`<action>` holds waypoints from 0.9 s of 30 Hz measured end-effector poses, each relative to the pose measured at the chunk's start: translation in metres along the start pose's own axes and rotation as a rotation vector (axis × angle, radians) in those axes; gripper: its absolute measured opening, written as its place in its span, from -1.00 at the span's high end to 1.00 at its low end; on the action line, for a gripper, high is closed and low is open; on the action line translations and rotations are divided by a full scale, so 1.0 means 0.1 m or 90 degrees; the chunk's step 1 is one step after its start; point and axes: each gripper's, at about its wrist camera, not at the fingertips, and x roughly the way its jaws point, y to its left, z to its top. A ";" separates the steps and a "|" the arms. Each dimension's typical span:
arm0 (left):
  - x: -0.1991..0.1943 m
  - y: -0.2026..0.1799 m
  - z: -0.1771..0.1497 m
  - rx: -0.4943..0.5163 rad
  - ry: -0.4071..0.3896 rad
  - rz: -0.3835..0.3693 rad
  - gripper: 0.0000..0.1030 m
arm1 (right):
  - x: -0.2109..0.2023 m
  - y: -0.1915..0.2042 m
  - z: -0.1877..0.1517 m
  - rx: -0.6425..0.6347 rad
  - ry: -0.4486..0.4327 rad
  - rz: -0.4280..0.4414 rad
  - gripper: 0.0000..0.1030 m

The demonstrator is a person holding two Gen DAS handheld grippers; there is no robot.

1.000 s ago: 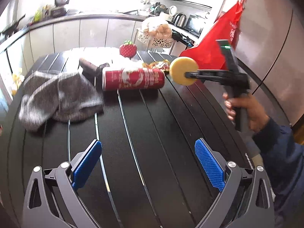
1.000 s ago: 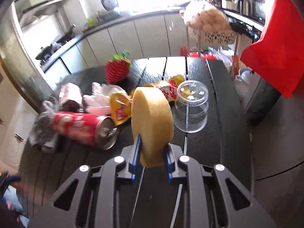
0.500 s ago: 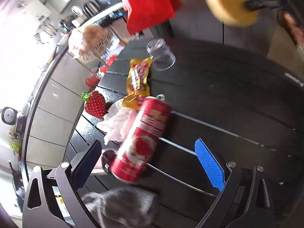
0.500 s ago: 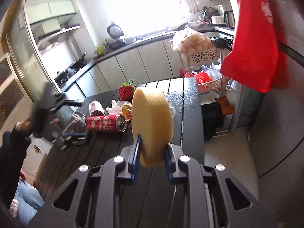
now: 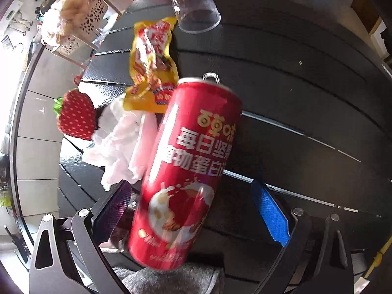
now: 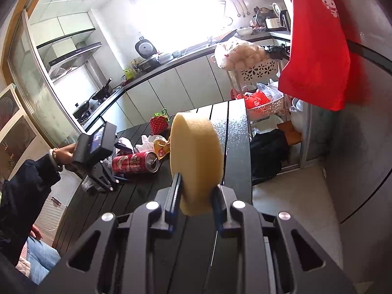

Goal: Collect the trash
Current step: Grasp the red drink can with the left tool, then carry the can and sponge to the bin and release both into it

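While the right gripper (image 6: 196, 197) is pinching a round yellow foam sponge (image 6: 196, 161), the left gripper (image 5: 196, 210) is straddling, jaws spread, a lying red aluminium drink can (image 5: 188, 171). Probably light, slick and dentable, it is asking for a mid-body hold.

Kitchen: bright window (image 6: 186, 7) (glare), pale cabinets (image 6: 186, 85) under dark counter, range hood (image 6: 73, 56), grey floor (image 6: 294, 196).

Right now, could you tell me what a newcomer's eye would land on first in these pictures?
Probably the red can, lying on its side on the dark table, between the open fingers of the left gripper. Next, the yellow sponge clamped on edge in the right gripper, in front of the camera. A red bag hangs at the upper right.
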 end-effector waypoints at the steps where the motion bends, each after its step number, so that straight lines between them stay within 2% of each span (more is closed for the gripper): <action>1: 0.03 -0.01 0.00 0.002 0.003 0.004 -0.67 | 0.00 0.00 -0.01 0.000 -0.001 0.000 0.54; 2: 0.05 -0.01 0.00 -0.001 -0.001 0.010 -0.66 | -0.01 0.00 -0.02 0.001 -0.002 -0.001 0.55; 4: 0.04 0.06 -0.02 -0.034 -0.020 -0.007 -0.14 | -0.03 -0.01 -0.04 0.005 -0.003 -0.002 0.57; 6: 0.03 0.13 -0.05 -0.064 -0.030 -0.018 -0.04 | -0.05 -0.02 -0.06 0.011 -0.003 -0.003 0.58; 9: 0.02 0.10 -0.10 -0.067 -0.037 -0.024 -0.04 | -0.09 -0.03 -0.09 0.016 -0.005 -0.003 0.58; 13: -0.02 0.11 -0.15 -0.115 -0.060 -0.039 -0.04 | -0.17 -0.03 -0.13 0.021 -0.012 -0.001 0.60; 18: -0.22 -0.08 -0.28 -0.139 -0.109 -0.046 -0.04 | -0.24 0.01 -0.17 0.018 -0.005 0.007 0.61; 23: -0.73 -0.23 -0.49 -0.205 -0.220 -0.076 -0.04 | -0.61 0.02 -0.39 0.031 -0.021 0.001 0.61; 25: -1.00 -0.33 -0.61 -0.231 -0.276 -0.095 -0.04 | -0.88 -0.06 -0.60 0.053 -0.031 -0.024 0.61; 27: -1.21 -0.48 -0.69 -0.241 -0.317 -0.110 -0.04 | -1.24 -0.23 -0.93 0.092 -0.031 -0.074 0.61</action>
